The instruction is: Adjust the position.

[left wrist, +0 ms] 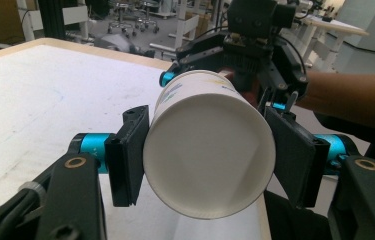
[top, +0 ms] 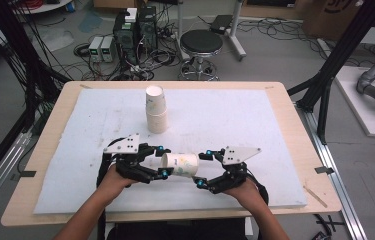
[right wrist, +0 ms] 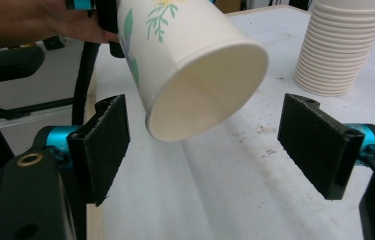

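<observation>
Paper cup (left wrist: 209,150) pinched by left gripper (left wrist: 207,155) — leaf print shows past spread right gripper (right wrist: 202,150).

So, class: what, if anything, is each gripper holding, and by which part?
Left gripper clamps the paper cup by its base end; right gripper holds nothing, jaws open.

A lab: computer towers (top: 135,30), tangled floor cables (top: 125,62).
</observation>
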`<state>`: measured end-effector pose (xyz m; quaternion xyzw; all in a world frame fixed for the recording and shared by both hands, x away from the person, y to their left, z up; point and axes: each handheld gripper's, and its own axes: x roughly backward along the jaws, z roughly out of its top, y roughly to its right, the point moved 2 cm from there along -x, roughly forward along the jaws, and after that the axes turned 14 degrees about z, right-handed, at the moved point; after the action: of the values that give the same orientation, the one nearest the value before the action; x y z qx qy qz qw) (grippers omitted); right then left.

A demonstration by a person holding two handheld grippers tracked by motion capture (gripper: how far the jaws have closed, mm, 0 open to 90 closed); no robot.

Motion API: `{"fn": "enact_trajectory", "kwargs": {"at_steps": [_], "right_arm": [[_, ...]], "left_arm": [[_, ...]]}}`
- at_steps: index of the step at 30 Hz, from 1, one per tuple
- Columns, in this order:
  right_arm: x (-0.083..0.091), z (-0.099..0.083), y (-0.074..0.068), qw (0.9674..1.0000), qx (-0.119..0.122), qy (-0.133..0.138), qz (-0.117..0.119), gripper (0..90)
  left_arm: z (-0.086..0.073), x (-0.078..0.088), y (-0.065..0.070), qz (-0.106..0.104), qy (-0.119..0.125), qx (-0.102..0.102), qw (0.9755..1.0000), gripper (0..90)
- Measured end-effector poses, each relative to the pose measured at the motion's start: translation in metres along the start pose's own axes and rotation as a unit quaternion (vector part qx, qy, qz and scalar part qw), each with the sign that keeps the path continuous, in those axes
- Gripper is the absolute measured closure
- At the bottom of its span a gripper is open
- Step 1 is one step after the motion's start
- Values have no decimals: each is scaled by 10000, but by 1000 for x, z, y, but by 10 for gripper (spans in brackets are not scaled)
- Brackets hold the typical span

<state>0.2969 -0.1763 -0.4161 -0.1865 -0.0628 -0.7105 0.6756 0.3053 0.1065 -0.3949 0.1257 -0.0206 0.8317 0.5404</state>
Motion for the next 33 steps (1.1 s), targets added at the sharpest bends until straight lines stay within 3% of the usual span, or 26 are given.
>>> {"fn": "enact_trajectory", "kwargs": {"at_steps": [11,21,25,33], "right_arm": [[-8,0,-1,9995,47,31,299,214],[-7,3,-4,9979,195,312,531,265],[-4,3,-3,9962,131,530,672,285],[-1,2,-2,9943,131,704,786,339]], "left_arm": [[2,-2,4,-290,114,53,9995,373],[0,-2,4,-596,426,187,9971,372],[-1,-1,3,-653,513,244,9963,372],[-2,0,3,-695,559,324,9955,374]]}}
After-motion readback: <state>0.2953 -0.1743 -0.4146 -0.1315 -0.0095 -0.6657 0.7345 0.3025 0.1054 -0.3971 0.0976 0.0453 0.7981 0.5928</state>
